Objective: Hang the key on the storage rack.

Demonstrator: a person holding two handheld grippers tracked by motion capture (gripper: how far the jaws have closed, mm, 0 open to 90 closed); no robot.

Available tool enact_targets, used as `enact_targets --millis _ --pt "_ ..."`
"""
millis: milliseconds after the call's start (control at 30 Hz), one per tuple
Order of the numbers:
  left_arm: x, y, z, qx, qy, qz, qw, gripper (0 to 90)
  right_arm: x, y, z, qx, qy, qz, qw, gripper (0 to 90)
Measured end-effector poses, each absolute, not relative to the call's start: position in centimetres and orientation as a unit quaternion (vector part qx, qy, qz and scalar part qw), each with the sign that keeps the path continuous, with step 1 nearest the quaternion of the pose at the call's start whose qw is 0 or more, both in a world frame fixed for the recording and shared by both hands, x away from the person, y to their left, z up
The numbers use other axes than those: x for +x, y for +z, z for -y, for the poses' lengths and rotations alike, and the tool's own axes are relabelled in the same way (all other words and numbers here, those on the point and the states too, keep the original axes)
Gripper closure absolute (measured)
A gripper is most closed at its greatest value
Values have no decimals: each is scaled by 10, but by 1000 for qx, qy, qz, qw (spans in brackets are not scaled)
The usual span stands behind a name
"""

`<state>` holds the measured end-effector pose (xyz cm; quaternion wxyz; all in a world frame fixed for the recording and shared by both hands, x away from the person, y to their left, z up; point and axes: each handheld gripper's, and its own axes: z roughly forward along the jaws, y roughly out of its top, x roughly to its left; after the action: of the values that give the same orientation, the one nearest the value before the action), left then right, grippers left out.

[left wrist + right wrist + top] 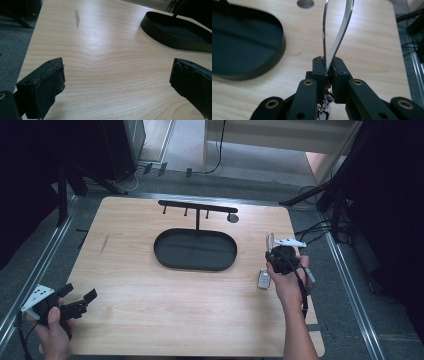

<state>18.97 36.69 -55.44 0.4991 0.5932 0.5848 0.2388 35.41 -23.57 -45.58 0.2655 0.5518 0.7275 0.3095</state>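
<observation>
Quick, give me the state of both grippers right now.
Left gripper: open, holding nothing, over bare table.
Right gripper: closed on a shiny metal loop, probably a key ring or carabiner.

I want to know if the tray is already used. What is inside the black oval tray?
The black oval tray looks empty: bare dark floor in the high view. A thin post rises at its back edge, carrying a hook bar. In the right gripper view, its near wall hides part of the floor.
</observation>
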Motion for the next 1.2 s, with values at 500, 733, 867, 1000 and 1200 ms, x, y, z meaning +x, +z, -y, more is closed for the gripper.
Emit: enact_targets --millis 500,733,867,1000,1200 --pt "190 -554 -367 594 238 -584 499 1 346 -434 213 514 404 -678 338 834" --pt "190 -554 -368 594 237 -585 499 1 345 -422 193 492 427 -667 363 834" --pt "190 -555 -367 593 237 -585 500 1 344 -418 184 481 437 -663 372 834" --pt "190 -555 -368 593 237 -585 500 1 344 -414 175 475 446 -659 375 834" --pt "190 -555 -367 593 237 -585 500 1 344 -413 158 470 460 -654 373 834"
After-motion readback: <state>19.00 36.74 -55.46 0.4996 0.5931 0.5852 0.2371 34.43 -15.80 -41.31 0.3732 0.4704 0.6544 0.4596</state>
